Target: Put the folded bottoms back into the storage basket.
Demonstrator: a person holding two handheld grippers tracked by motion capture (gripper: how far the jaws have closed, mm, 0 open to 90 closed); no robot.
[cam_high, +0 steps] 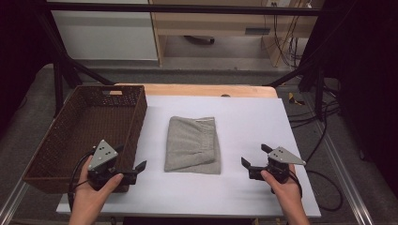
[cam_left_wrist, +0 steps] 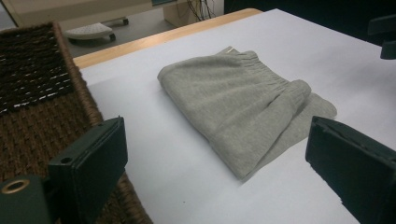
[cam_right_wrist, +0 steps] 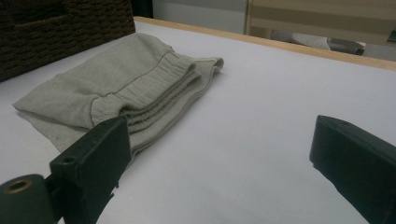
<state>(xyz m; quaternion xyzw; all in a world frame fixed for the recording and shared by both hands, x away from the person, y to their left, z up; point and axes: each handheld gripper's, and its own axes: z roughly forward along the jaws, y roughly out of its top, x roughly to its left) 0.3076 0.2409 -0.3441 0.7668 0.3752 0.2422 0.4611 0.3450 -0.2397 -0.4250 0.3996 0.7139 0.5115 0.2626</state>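
We are keeping the folded grey garment (cam_high: 193, 145) lying mid-tabletop (cam_high: 253, 122), beside the wicker basket (cam_high: 87, 133) at the left edge. We are flanking it with both hand-held grippers, left (cam_high: 133, 166) and right (cam_high: 252, 157), jaws released, likely readying a two-sided lift.

No text, label, brand, number or sign can be read anywhere here, not on the folded grey garment (cam_high: 193, 145), not on the brown woven basket (cam_high: 49, 154) at nine o'clock, and not on the furniture at twelve o'clock
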